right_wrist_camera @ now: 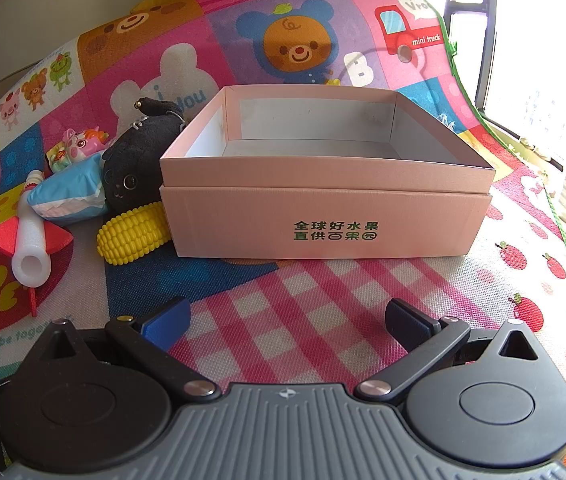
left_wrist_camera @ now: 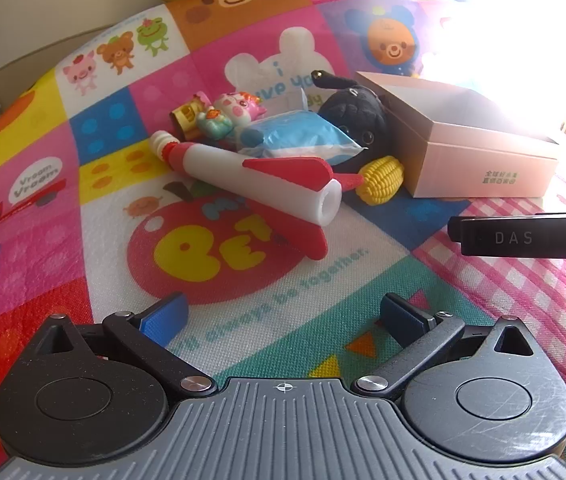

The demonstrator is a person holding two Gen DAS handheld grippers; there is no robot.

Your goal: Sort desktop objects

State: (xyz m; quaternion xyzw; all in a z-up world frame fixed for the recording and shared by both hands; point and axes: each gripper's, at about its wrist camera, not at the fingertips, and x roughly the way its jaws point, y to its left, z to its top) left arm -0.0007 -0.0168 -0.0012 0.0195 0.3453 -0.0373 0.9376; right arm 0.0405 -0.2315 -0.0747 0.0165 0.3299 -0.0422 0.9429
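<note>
Lying beyond spread fingers (left_wrist_camera: pixel 167 314): rocket (left_wrist_camera: pixel 251 178).

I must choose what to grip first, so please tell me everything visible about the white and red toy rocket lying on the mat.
The white and red toy rocket looks like foam or soft plastic: a white tube body with red fins and a ribbed white tip behind a red collar. It lies on its side on the colourful cartoon mat, hollow open end toward the cameras, tip pointing away. The blue and white packet lies close behind it. No gripper touches it.
</note>
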